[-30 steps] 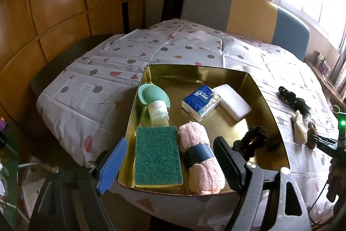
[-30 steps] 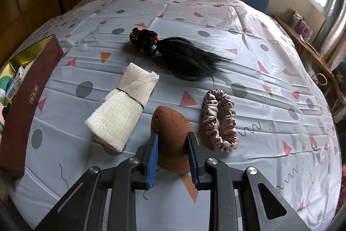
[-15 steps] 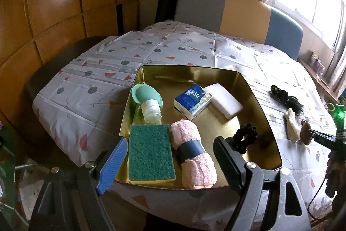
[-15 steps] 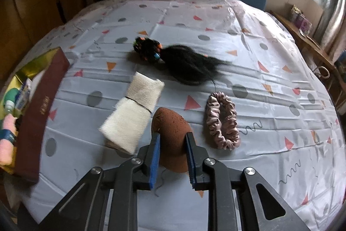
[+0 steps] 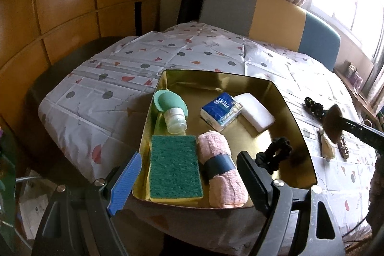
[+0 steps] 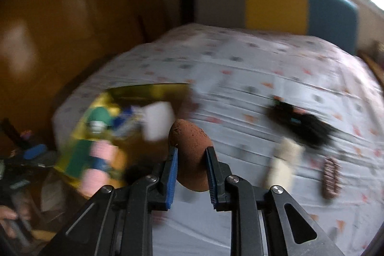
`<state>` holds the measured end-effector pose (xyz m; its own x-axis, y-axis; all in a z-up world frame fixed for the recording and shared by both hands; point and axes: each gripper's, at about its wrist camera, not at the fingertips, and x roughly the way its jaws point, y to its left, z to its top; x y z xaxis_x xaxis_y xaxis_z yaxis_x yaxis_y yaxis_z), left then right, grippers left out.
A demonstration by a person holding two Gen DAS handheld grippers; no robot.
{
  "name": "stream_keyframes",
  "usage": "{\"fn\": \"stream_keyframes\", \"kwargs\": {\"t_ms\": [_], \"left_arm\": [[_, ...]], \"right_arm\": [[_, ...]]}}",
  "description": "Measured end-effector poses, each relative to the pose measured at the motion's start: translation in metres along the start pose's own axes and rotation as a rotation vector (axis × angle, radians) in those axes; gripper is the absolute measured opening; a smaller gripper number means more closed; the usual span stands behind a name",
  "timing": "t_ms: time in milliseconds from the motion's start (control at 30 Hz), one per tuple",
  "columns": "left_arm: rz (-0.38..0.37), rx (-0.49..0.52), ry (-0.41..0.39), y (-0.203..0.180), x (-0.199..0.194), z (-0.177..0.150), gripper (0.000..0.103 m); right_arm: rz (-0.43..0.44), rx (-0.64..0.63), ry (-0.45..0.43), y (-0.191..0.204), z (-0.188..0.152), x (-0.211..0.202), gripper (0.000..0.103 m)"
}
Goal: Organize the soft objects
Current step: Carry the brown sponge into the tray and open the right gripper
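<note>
Two claws appear, one held in each hand. The right claw (image 6: 192,162) is clamped on a brown egg-shaped sponge (image 6: 190,155), held in the air above the table (image 6: 252,78), which is covered by a pale cloth with dots and triangles. That view is blurred. From the left wrist view the same sponge (image 5: 332,122) shows at the right, near the right edge of a gold tray (image 5: 283,97).

The left claw (image 5: 187,174) stands wide apart with nothing between its fingers, hovering at the near edge of the tray. Inside the tray lie a green scouring sponge (image 5: 174,169), a rolled pink towel (image 5: 222,170) with a dark band, a green squeeze bottle (image 5: 171,109), a blue tissue pack (image 5: 222,110), a white sponge (image 5: 255,112) and a black scrunchie (image 5: 276,156).

Outside the tray, on the cloth, lie a cream rolled cloth (image 6: 283,162), a black hairpiece (image 6: 302,121) and a pink scrunchie (image 6: 331,180).
</note>
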<state>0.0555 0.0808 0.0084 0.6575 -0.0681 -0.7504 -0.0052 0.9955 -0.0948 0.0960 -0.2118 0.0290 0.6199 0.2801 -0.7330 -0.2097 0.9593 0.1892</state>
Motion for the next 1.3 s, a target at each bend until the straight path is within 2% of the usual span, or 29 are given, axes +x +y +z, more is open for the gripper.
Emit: {"fn": "stream_keyframes", "kwargs": {"t_ms": [100, 200, 267, 333, 400, 567, 700, 767, 800, 1067, 1300], "left_arm": [[0.006, -0.005, -0.005, 0.003, -0.002, 0.0, 0.083], [0.013, -0.009, -0.008, 0.006, -0.003, 0.001, 0.083], [0.016, -0.015, -0.011, 0.01, -0.005, 0.001, 0.083], [0.024, -0.018, -0.011, 0.012, -0.005, 0.001, 0.083], [0.029, -0.026, -0.006, 0.016, -0.004, 0.001, 0.083], [0.036, -0.024, 0.001, 0.019, -0.003, -0.001, 0.083], [0.04, -0.024, 0.0, 0.02, -0.002, -0.001, 0.083], [0.039, -0.025, -0.002, 0.021, -0.002, -0.001, 0.083], [0.038, -0.024, -0.002, 0.02, -0.002, -0.001, 0.083], [0.036, -0.013, -0.001, 0.016, -0.004, -0.002, 0.083], [0.035, 0.013, -0.001, 0.006, -0.007, -0.003, 0.083]], "right_arm": [[0.092, -0.058, 0.026, 0.046, 0.01, 0.019, 0.023], [0.124, -0.103, 0.07, 0.084, 0.013, 0.046, 0.025], [0.12, -0.113, 0.106, 0.099, 0.011, 0.065, 0.025], [0.112, -0.128, 0.156, 0.112, 0.01, 0.09, 0.031], [0.08, -0.123, 0.19, 0.118, 0.009, 0.111, 0.031], [0.062, -0.122, 0.23, 0.123, 0.003, 0.136, 0.037], [0.07, -0.117, 0.207, 0.122, 0.005, 0.132, 0.039], [0.077, -0.111, 0.183, 0.122, 0.008, 0.124, 0.054], [0.082, -0.107, 0.166, 0.12, 0.01, 0.118, 0.056], [0.087, -0.09, 0.066, 0.107, 0.013, 0.076, 0.063], [0.036, -0.103, 0.013, 0.092, 0.001, 0.048, 0.065]]}}
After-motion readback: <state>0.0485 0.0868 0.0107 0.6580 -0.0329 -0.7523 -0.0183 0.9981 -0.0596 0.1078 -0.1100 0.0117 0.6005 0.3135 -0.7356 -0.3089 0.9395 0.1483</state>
